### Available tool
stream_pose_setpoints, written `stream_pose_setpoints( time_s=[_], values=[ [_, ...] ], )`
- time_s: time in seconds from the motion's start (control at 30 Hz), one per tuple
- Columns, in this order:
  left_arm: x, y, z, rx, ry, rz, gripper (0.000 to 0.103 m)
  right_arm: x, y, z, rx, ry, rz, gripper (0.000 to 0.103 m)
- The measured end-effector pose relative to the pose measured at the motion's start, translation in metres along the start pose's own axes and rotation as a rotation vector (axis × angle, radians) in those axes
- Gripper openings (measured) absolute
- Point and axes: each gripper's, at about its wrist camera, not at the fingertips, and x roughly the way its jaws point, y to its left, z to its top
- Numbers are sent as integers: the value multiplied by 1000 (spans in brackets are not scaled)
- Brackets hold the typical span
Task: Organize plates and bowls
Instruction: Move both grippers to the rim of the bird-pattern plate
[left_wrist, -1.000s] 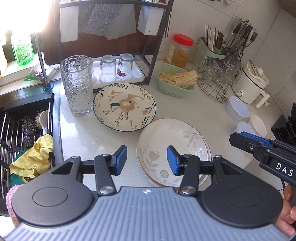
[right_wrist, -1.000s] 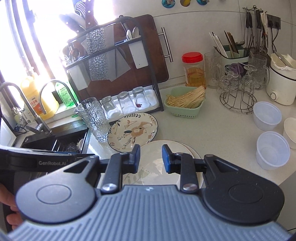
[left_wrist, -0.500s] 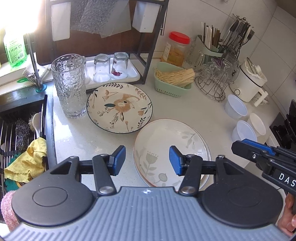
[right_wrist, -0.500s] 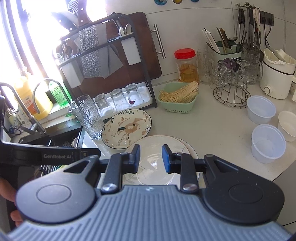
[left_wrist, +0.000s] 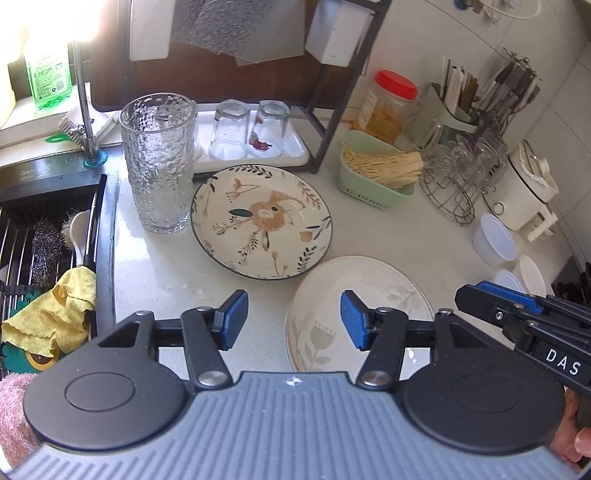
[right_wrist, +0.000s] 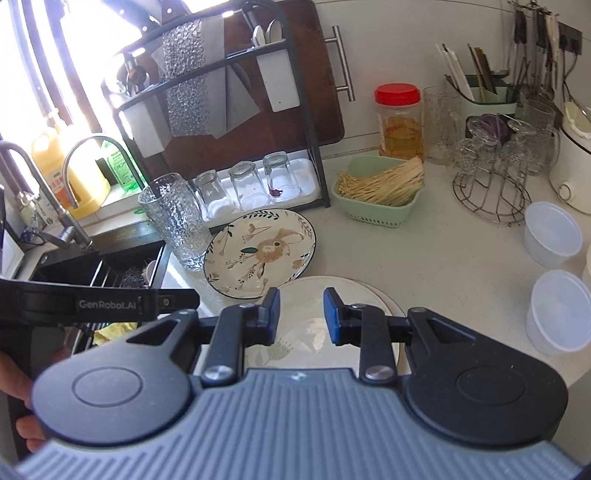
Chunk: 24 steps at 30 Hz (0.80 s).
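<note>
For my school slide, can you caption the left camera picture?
Open left hand-held gripper hovers over two plates: flowered plate and pale plate.

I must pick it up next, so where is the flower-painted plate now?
In the left wrist view, the flower-painted plate lies flat on the counter, mid-frame, right of the tall textured glass and just behind the pale plate.

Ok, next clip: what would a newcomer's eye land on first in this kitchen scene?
Probably the floral plate in the middle of the counter, its rim lying over the edge of the pale plate nearer the camera. Just left of it stands a tall textured glass beside the sink. Both grippers, left gripper and right gripper, hover open over the pale plate, holding nothing.
</note>
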Motion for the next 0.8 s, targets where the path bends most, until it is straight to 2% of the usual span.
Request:
stream_pose_setpoints(
  time_s=[0.33, 0.47, 0.53, 0.57, 0.8],
  values=[
    [33, 31, 8, -110, 7, 114, 61, 54, -16, 21, -48, 76, 69, 30],
    [45, 40, 12, -174, 12, 124, 61, 79, -25, 30, -61, 112, 99, 31],
    [55, 43, 14, -192, 23, 139, 61, 92, -29, 35, -65, 127, 115, 42],
    [60, 45, 15, -202, 30, 143, 61, 98, -31, 37, -68, 133, 125, 43],
    [88, 54, 18, -252, 57, 163, 61, 144, -40, 55, -114, 174, 166, 42]
  ],
)
